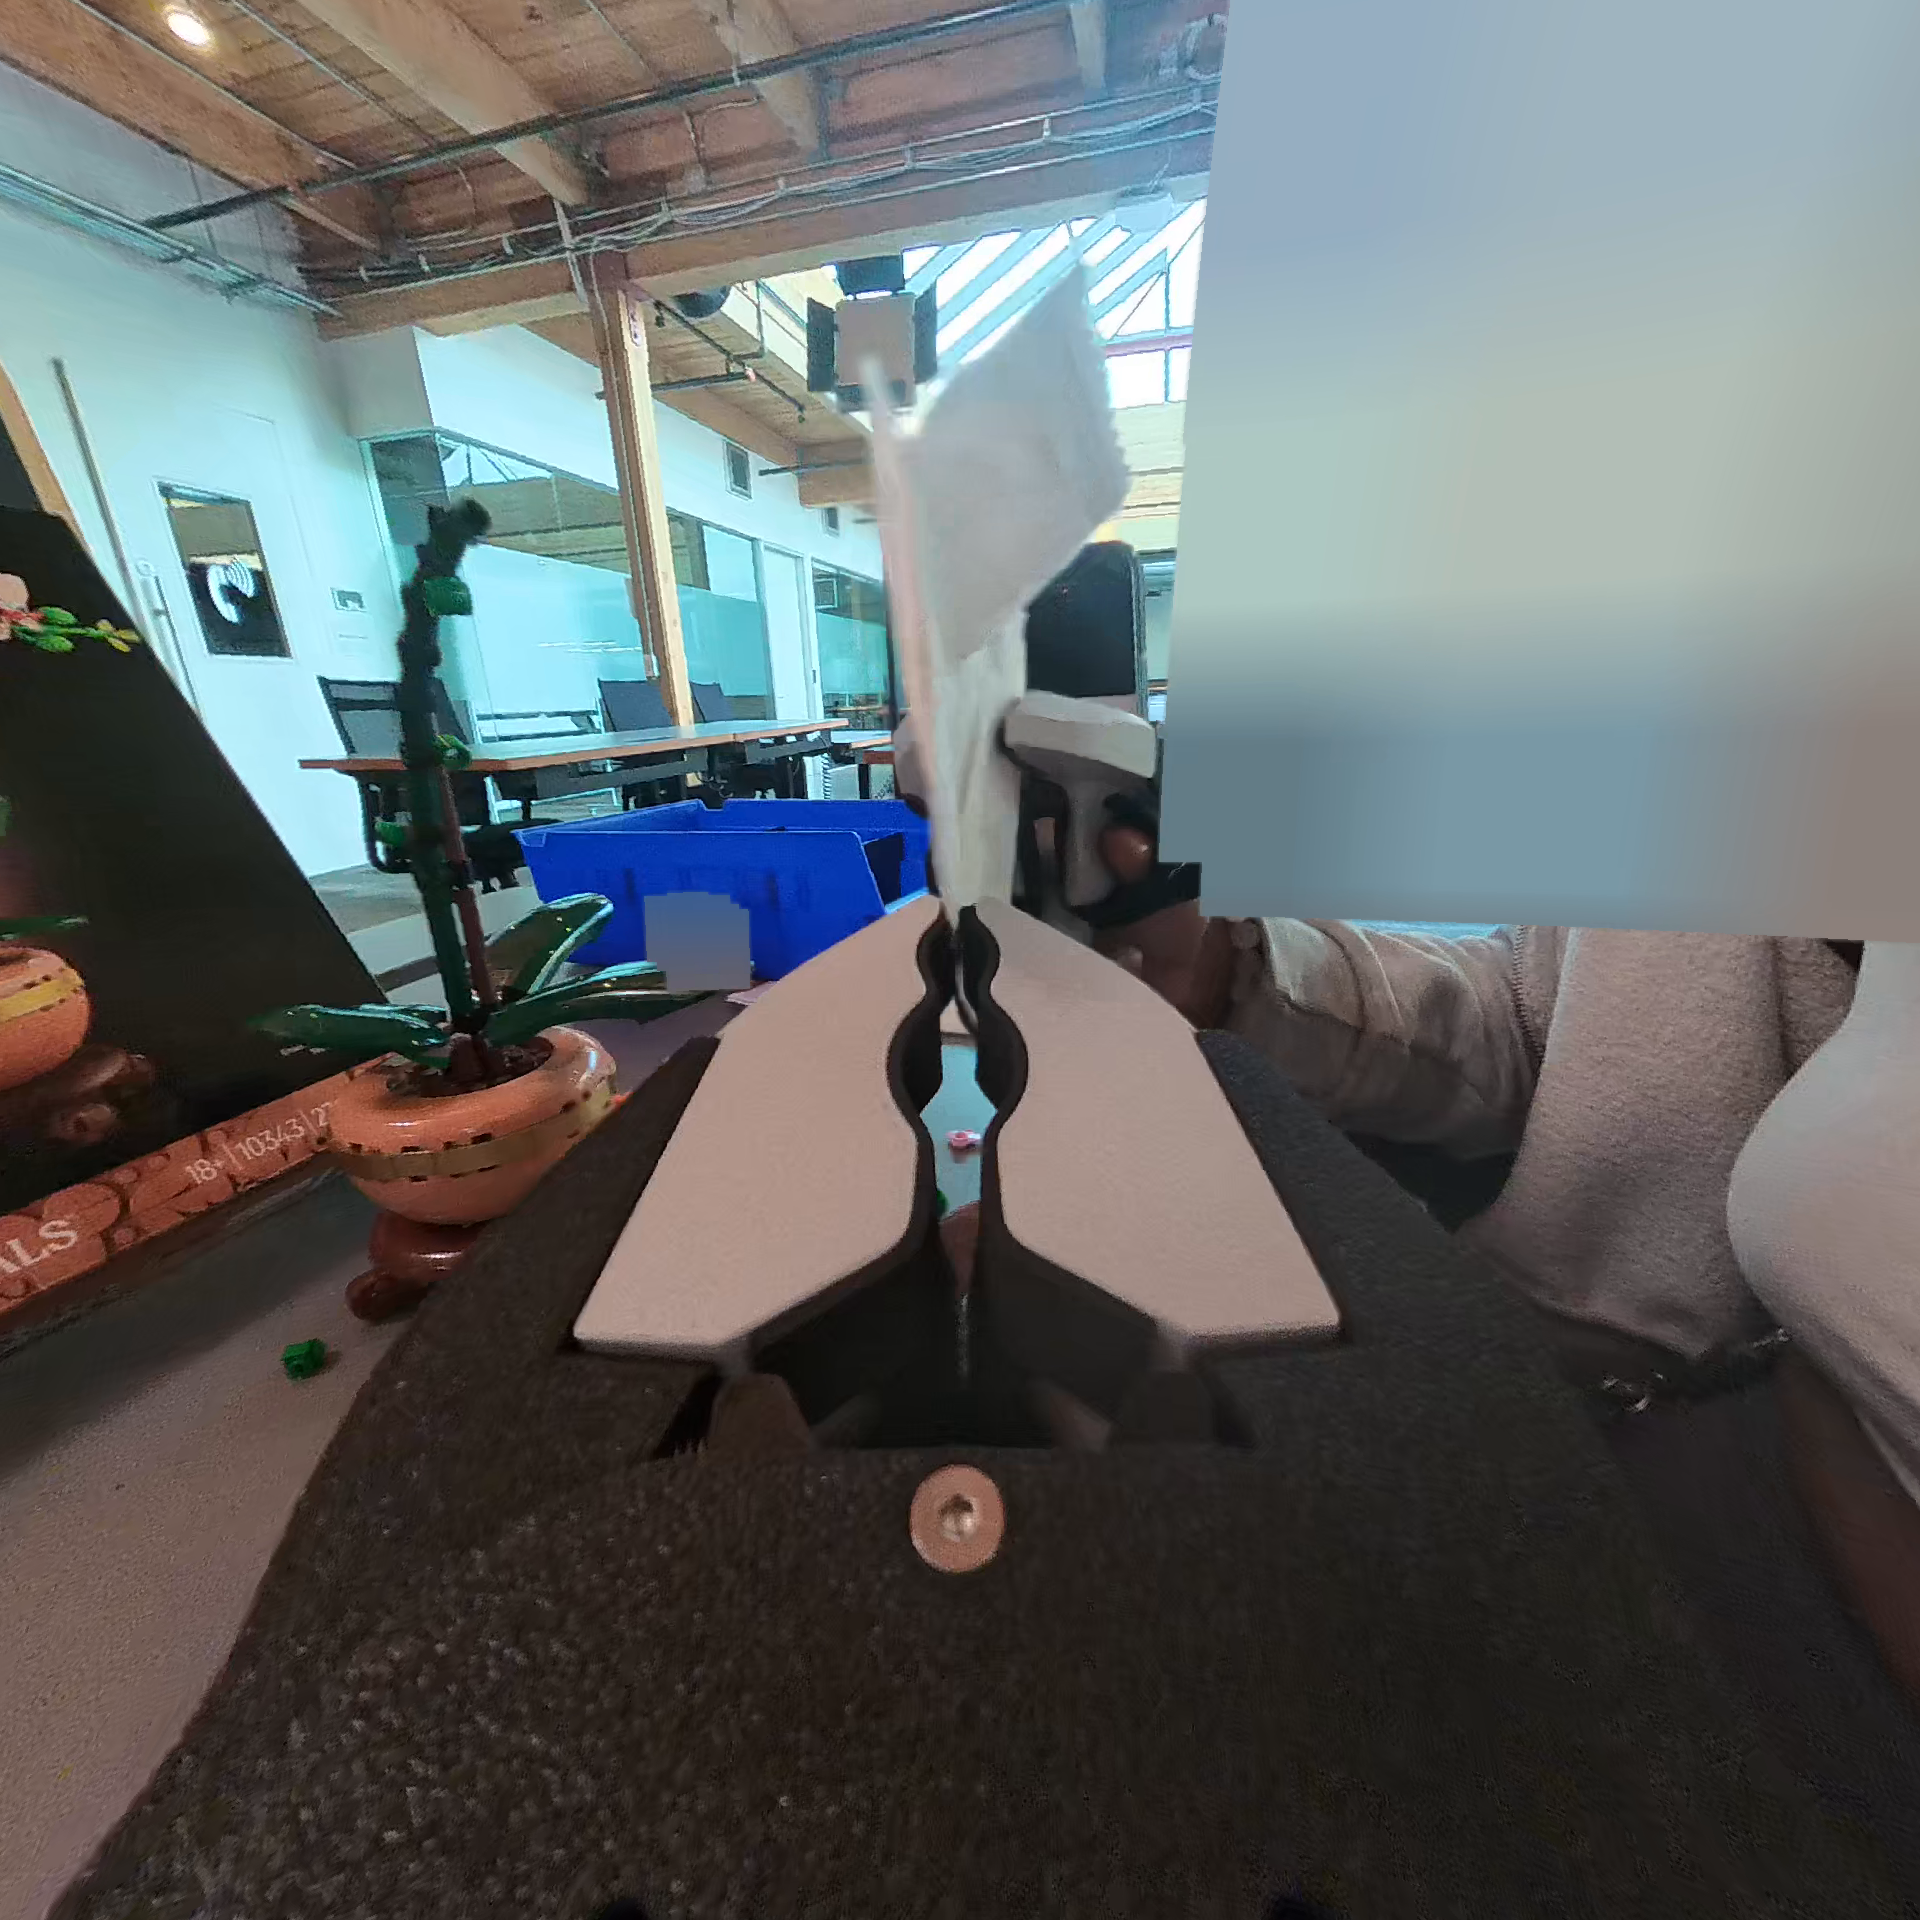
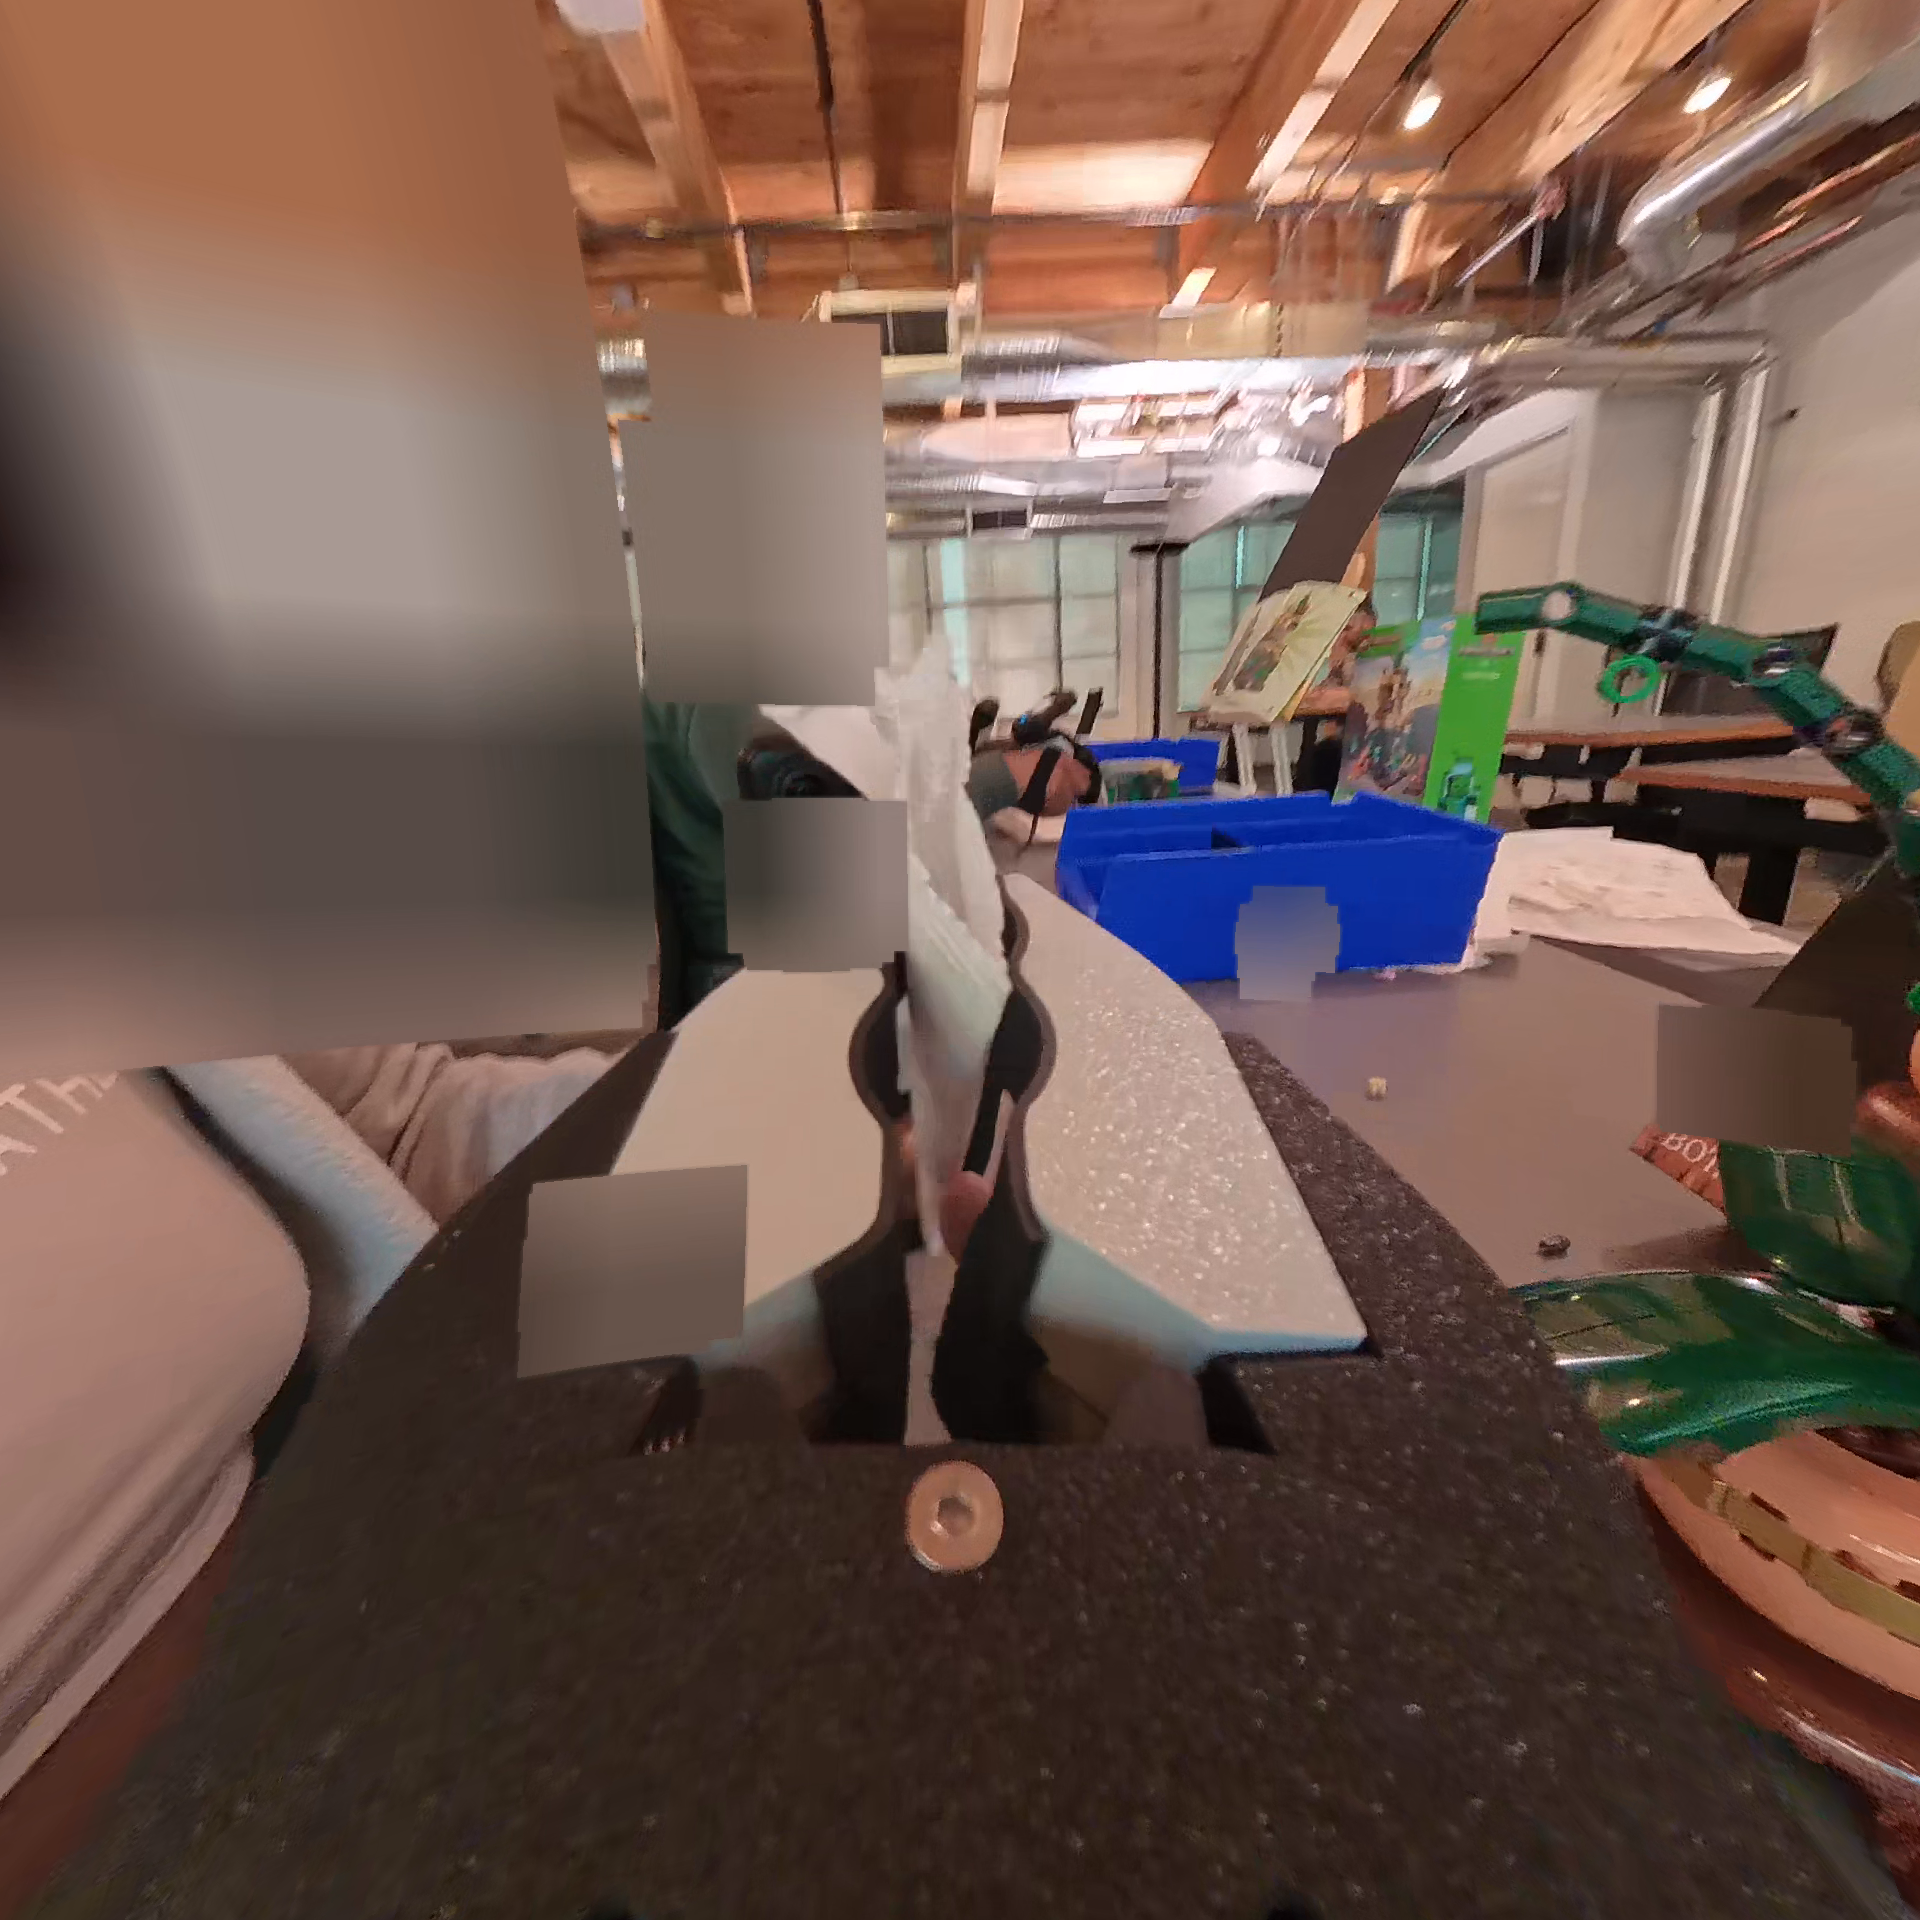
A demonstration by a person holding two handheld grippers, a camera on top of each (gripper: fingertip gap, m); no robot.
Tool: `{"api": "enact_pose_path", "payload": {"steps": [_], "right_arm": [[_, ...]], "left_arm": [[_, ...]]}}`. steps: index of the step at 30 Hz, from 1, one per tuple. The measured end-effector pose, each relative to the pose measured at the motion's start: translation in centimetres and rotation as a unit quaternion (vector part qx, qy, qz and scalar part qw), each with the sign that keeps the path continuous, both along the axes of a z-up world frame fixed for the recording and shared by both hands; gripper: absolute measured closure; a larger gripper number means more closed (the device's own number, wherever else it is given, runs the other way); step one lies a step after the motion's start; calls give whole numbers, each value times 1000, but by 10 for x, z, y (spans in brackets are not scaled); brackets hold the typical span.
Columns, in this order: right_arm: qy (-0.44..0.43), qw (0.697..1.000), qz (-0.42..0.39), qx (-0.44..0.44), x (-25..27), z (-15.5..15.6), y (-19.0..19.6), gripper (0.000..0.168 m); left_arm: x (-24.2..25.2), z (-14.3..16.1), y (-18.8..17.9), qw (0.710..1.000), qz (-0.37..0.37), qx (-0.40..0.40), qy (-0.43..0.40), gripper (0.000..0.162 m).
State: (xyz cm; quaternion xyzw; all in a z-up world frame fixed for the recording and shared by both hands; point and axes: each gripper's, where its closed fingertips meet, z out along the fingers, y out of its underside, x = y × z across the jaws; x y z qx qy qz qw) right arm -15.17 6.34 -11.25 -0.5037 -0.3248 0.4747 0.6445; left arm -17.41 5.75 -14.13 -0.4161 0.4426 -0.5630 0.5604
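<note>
Open-plan workroom, timber-beamed ceiling, glass partitions; dark desk (image 2: 1455, 1143) in the foreground.

Item 1: left hand-held gripper (image 1: 956, 920), white fingers with black wavy pads, closed at the tips on the lower edge of a white crinkled paper bag (image 1: 1013, 488) that stands up above it (blurred, so apparently in motion).

Item 2: right hand-held gripper (image 2: 956, 997), same make, jaws nearly together and pinching the same white bag between the pads; a pinkish piece shows low in the gap, identity unclear. The left view shows this gripper just behind the bag.

Item 3: brick-built orchid in a round peach pot (image 1: 473, 1122), dark green stem and leaves, on the desk to the left gripper's left.

Item 4: blue plastic bin (image 1: 727, 873), farther back on the desk.

Item 5: small green brick (image 1: 304, 1357), loose, near the pot.

Handling judgement: with both grippers on one thin bag, grips should stay near the edge and any pull be even and opposed, kept clear of the fragile stem.
</note>
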Motion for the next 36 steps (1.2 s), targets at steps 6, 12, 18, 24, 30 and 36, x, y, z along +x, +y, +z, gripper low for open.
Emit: {"api": "enact_pose_path", "payload": {"steps": [6, 12, 18, 24, 30, 36], "right_arm": [[-185, 975, -82, 94, 20, -5, 0, 128], [-316, 911, -147, 218, 19, 1, -21, 137], [-366, 903, -121, 192, 9, -22, -20, 143], [-434, 882, -68, 171, -6, -58, -26, 160], [-538, 806, -95, 230, -9, -84, -21, 164], [-524, 815, -101, 225, -17, -86, -17, 165]], "left_arm": [[-12, -3, 8, 999, 21, 39, 30, 162], [-6, -18, 6, 994, 22, 68, 78, 162], [1, -26, -6, 990, 4, 96, 104, 162], [5, -30, -10, 988, 1, 104, 115, 162], [13, -42, -12, 980, 12, 130, 147, 161], [15, -41, -10, 979, 37, 140, 146, 156]]}}
